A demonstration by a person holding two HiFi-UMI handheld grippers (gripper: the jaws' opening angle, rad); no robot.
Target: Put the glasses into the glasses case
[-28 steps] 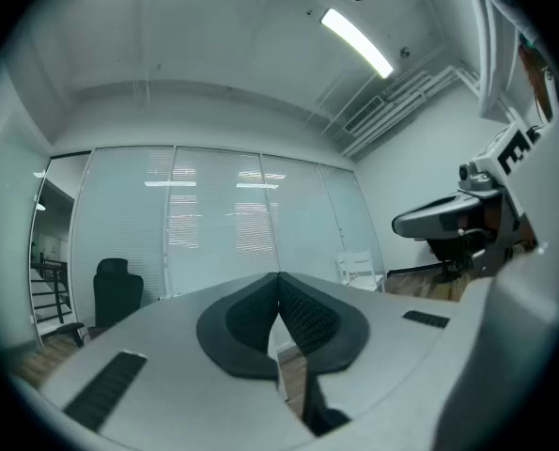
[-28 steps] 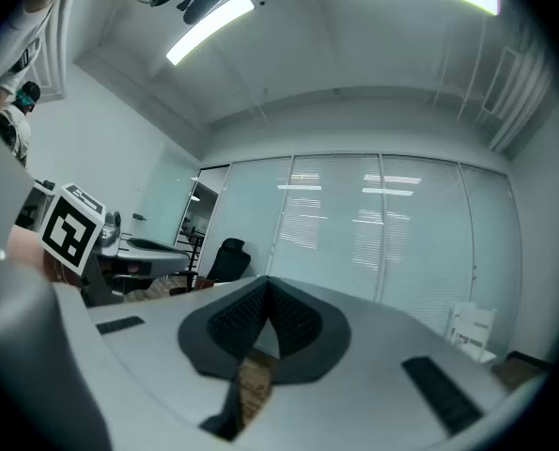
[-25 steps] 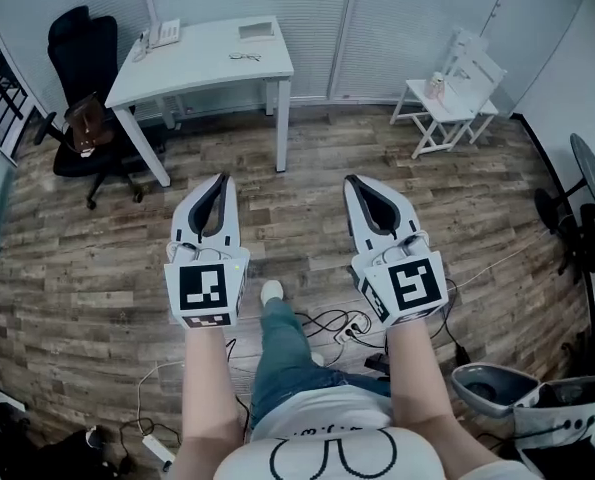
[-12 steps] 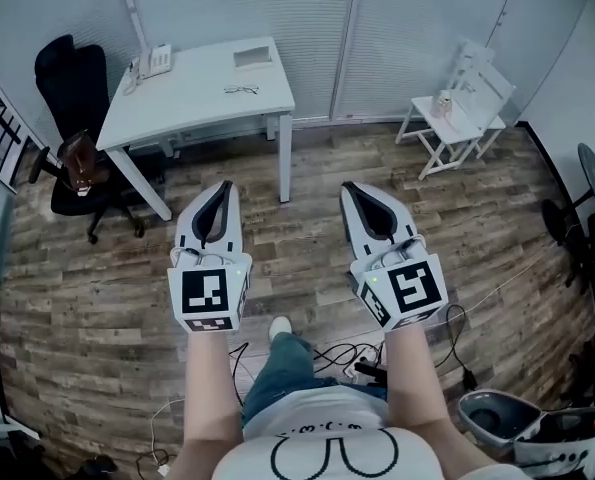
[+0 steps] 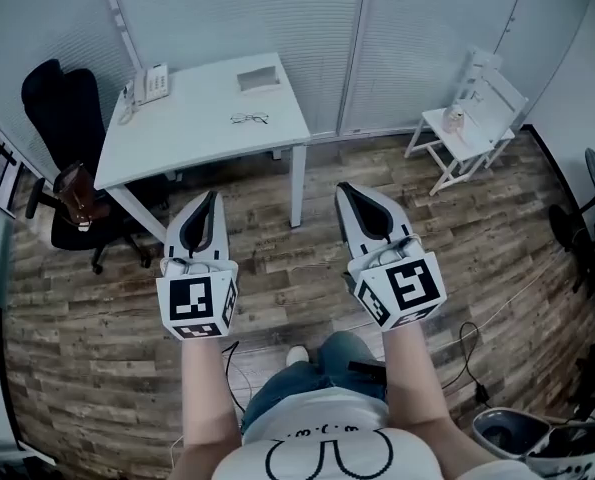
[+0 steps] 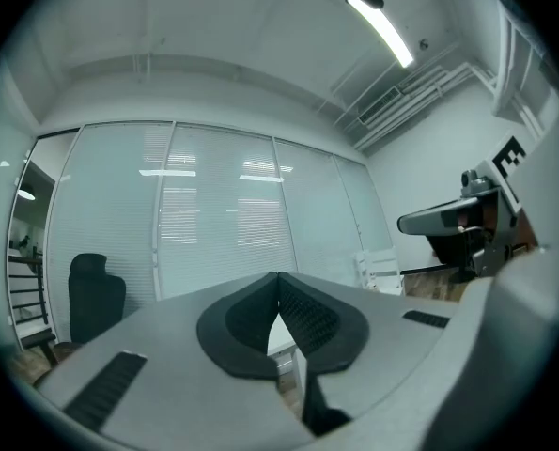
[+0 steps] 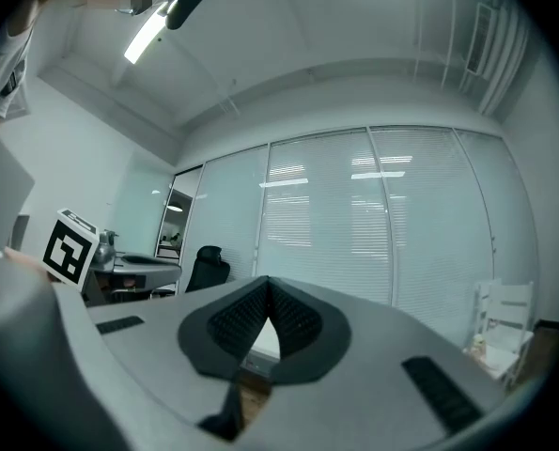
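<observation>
Glasses [image 5: 249,119] lie on the white table [image 5: 177,138], black chair [image 5: 62,118] beside it. Left gripper [image 5: 212,198] and right gripper [image 5: 344,189]: jaws pressed together, empty.

An office: white desk [image 5: 202,118], desk phone [image 5: 151,83], black swivel chair [image 5: 62,118].

We found the glasses [image 5: 249,119] on the tabletop [image 5: 187,138], glasses case [image 5: 258,80] behind them, telephone [image 5: 151,84] far left; office chair [image 5: 57,108] left, small chair [image 5: 477,118] well right.

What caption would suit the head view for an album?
Person facing a white table with glasses on it, left gripper and right gripper both shut and empty.
</observation>
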